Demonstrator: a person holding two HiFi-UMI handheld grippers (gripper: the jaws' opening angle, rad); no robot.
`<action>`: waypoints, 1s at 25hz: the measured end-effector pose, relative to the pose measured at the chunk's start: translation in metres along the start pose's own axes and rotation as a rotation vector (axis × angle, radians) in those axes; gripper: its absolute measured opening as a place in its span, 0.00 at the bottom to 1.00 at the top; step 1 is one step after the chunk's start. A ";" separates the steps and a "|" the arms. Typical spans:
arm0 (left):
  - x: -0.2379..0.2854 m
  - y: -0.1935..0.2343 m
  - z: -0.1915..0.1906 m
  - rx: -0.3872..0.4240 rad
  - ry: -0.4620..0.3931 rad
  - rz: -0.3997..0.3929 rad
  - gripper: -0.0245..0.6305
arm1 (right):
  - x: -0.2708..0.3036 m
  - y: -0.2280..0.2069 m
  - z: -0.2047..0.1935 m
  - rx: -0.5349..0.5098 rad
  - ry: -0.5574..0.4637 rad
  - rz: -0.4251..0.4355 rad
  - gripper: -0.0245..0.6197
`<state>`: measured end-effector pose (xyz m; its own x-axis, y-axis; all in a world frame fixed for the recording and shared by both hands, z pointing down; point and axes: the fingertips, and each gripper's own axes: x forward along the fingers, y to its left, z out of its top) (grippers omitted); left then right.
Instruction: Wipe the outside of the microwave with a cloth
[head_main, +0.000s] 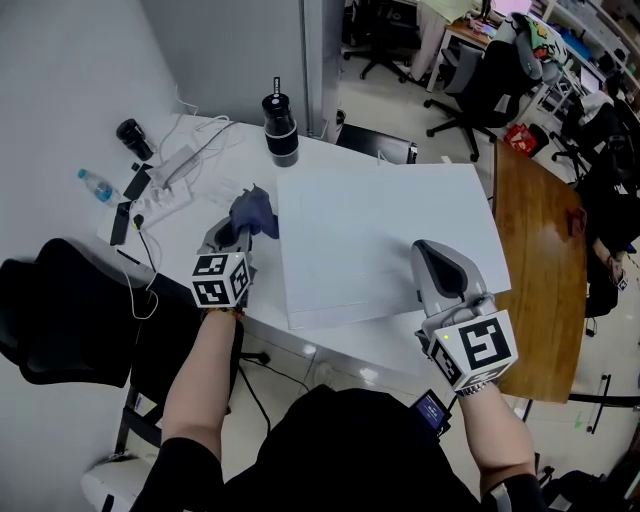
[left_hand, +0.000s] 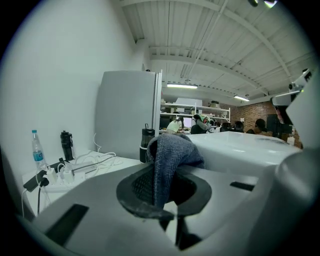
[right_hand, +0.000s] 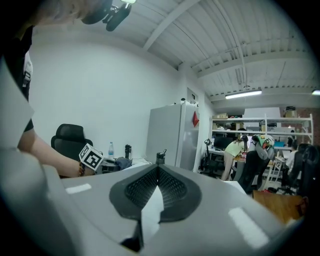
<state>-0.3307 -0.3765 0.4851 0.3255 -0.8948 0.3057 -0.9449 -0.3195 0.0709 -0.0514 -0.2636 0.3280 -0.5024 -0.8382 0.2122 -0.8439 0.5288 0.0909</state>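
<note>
The microwave (head_main: 380, 240) is a big white box on the white table, and I see its flat top from above. My left gripper (head_main: 241, 230) is at the microwave's left edge, shut on a blue-grey cloth (head_main: 252, 212). In the left gripper view the cloth (left_hand: 172, 155) hangs bunched between the pads, with the microwave (left_hand: 240, 150) just to its right. My right gripper (head_main: 432, 252) hovers over the front right of the microwave's top. In the right gripper view its jaws (right_hand: 157, 172) meet at the tips with nothing between them.
A black tumbler (head_main: 281, 130) stands behind the microwave's left corner. A power strip (head_main: 165, 170) with cables, a water bottle (head_main: 97, 186), a black flask (head_main: 134, 138) and a phone (head_main: 120, 222) lie at the left. A wooden table (head_main: 540, 260) adjoins on the right, a black chair (head_main: 60, 310) at the left.
</note>
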 end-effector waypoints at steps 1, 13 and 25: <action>-0.009 -0.002 0.004 0.003 -0.010 0.009 0.08 | -0.004 0.002 0.000 0.001 -0.002 0.009 0.04; -0.152 -0.068 0.048 0.053 -0.154 0.143 0.08 | -0.096 0.011 -0.017 0.016 -0.050 0.117 0.04; -0.245 -0.221 0.067 0.078 -0.256 0.074 0.08 | -0.195 0.012 -0.045 0.034 -0.069 0.188 0.04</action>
<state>-0.1994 -0.1075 0.3313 0.2629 -0.9632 0.0564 -0.9642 -0.2643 -0.0190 0.0455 -0.0878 0.3314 -0.6628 -0.7326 0.1553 -0.7390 0.6733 0.0224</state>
